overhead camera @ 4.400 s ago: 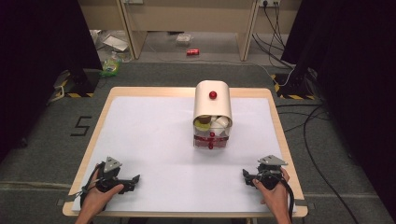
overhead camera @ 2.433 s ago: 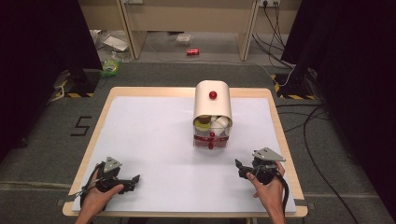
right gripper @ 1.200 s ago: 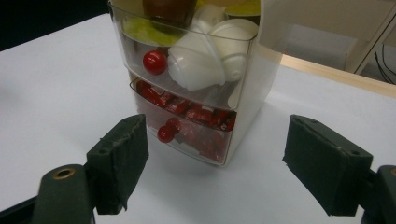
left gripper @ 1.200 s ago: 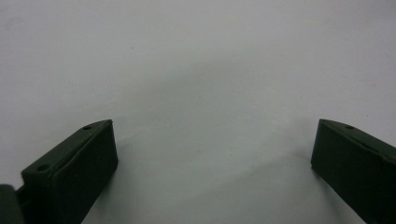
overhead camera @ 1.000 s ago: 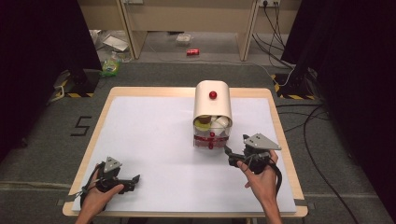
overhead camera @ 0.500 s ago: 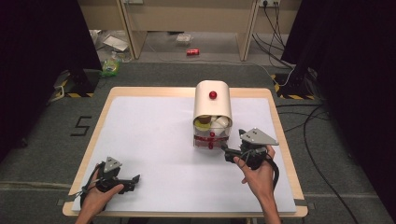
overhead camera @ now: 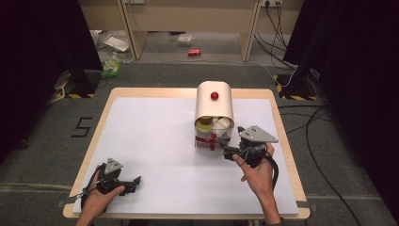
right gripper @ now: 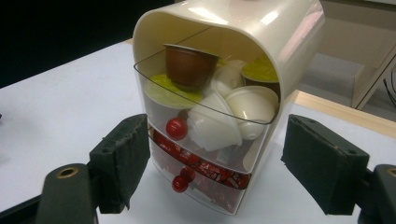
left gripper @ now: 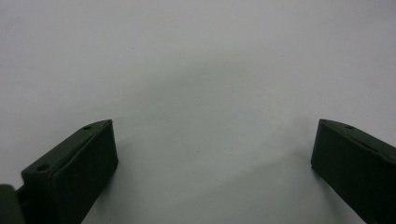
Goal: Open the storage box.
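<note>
Right gripper view: cream capsule-filled drawer box

A staged recording room, like a lab or studio. A light wooden table topped with a white sheet stands on grey carpet. Black curtains hang down both sides. Black cables trail over the floor beyond the table's right edge, and yellow-and-black hazard tape marks stand bases near the far corners. Pale wooden furniture lines the back, with a red can and scattered litter on the floor beneath.
</note>
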